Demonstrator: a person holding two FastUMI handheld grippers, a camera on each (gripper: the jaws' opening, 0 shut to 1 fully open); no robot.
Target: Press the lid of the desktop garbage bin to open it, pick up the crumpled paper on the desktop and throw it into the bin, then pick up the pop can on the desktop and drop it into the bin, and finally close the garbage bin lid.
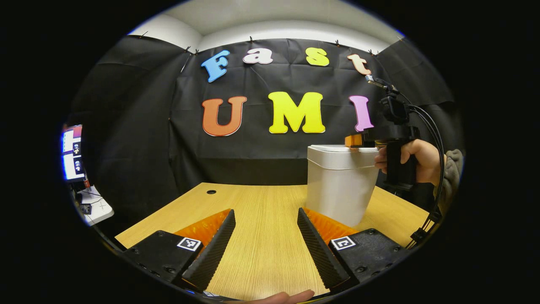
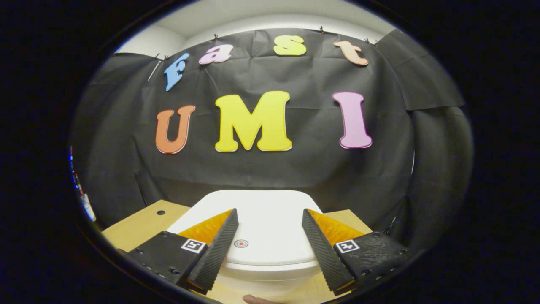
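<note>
The white desktop bin (image 1: 339,185) stands on the right side of the wooden table, its lid (image 1: 337,149) down. A person's hand (image 1: 422,162) holds my right gripper (image 1: 357,141) just above the lid's right end. In the right gripper view this gripper (image 2: 269,211) is open and hovers over the flat white lid (image 2: 265,207). A small round red mark (image 2: 241,243) on the lid lies between the fingers, close to the left one. My left gripper (image 1: 265,211) is open low over bare table, left of and in front of the bin, with nothing between its fingers.
The wooden table (image 1: 261,253) stretches from the bin to the left edge, with a small round hole (image 1: 211,192) near its far left corner. Lit screens (image 1: 72,152) and a white device (image 1: 96,205) sit beyond that edge. A fingertip (image 1: 291,297) shows at the bottom.
</note>
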